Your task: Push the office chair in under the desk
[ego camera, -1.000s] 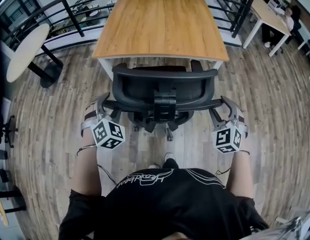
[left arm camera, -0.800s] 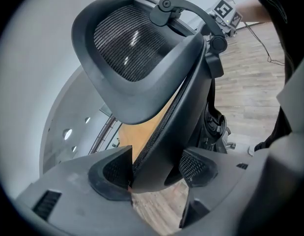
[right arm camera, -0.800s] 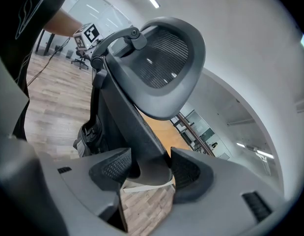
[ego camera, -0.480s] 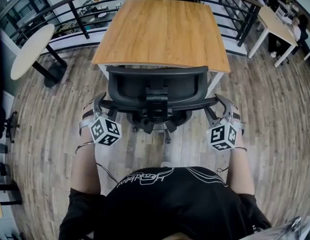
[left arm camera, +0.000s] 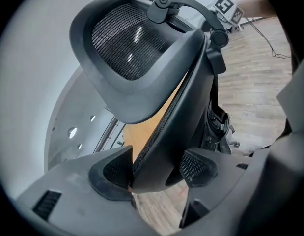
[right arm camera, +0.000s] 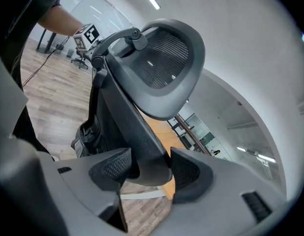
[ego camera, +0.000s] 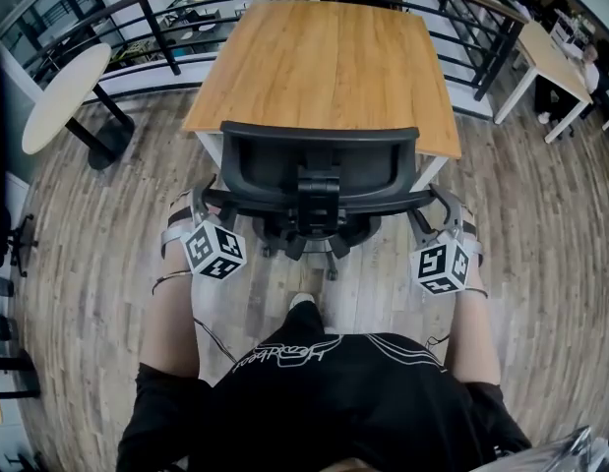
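Note:
The black mesh office chair (ego camera: 319, 160) faces the wooden desk (ego camera: 324, 57), its backrest top level with the desk's near edge and the seat tucked beneath. My left gripper (ego camera: 199, 205) grips the backrest's left edge, and my right gripper (ego camera: 444, 205) grips its right edge. In the left gripper view the jaws (left arm camera: 154, 173) are shut on the backrest frame (left arm camera: 181, 97), with the headrest (left arm camera: 124, 45) above. The right gripper view shows the same: the right gripper (right arm camera: 149, 173) is clamped on the frame (right arm camera: 127, 112) under the headrest (right arm camera: 166, 63).
The chair's base and castors (ego camera: 329, 249) stand on wood flooring just ahead of my shoe (ego camera: 301, 304). A round white table (ego camera: 63, 96) is at the left, a black railing (ego camera: 166, 28) runs behind the desk, and a white desk (ego camera: 555, 52) is at far right.
The chair has rolled forward; its backrest now meets the desk's near edge. Both grippers moved forward with it, and my foot has stepped up behind the chair.

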`<state>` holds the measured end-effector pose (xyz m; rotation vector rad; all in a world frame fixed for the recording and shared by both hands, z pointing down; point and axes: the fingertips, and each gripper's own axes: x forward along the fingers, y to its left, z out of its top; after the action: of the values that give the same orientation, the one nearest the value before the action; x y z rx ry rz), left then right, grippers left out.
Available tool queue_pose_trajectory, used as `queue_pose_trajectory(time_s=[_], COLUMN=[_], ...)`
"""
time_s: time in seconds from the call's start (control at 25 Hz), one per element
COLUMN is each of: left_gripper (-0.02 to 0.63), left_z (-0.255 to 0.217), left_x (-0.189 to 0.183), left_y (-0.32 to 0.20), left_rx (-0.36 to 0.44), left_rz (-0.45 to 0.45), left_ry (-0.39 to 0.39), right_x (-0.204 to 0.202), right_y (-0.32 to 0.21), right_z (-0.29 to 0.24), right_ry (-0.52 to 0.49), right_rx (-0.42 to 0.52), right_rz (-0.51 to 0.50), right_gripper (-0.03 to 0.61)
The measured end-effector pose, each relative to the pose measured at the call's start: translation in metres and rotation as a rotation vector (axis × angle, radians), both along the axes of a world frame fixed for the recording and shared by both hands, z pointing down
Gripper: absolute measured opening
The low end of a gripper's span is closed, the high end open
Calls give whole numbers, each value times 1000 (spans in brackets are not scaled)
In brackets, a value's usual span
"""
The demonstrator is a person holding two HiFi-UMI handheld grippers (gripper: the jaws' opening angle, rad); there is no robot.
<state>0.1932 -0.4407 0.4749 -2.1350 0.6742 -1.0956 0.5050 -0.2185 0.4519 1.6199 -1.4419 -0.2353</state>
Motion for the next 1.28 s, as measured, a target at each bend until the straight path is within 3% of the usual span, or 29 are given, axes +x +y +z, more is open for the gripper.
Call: queue_pose_trajectory(time_s=[0.48, 1.28], left_gripper=[279, 279], left_z=[-24, 14], left_x=[52, 78], left_y=[-107, -133], left_rx=[-9, 49], left_rz=[46, 72], left_ry=[-4, 29], right_x=[42, 59], right_y=[-95, -110], right_z=[-22, 18], right_ry=[-16, 10], right_rx=[-26, 13], right_rz=[52, 92], right_gripper=[268, 268])
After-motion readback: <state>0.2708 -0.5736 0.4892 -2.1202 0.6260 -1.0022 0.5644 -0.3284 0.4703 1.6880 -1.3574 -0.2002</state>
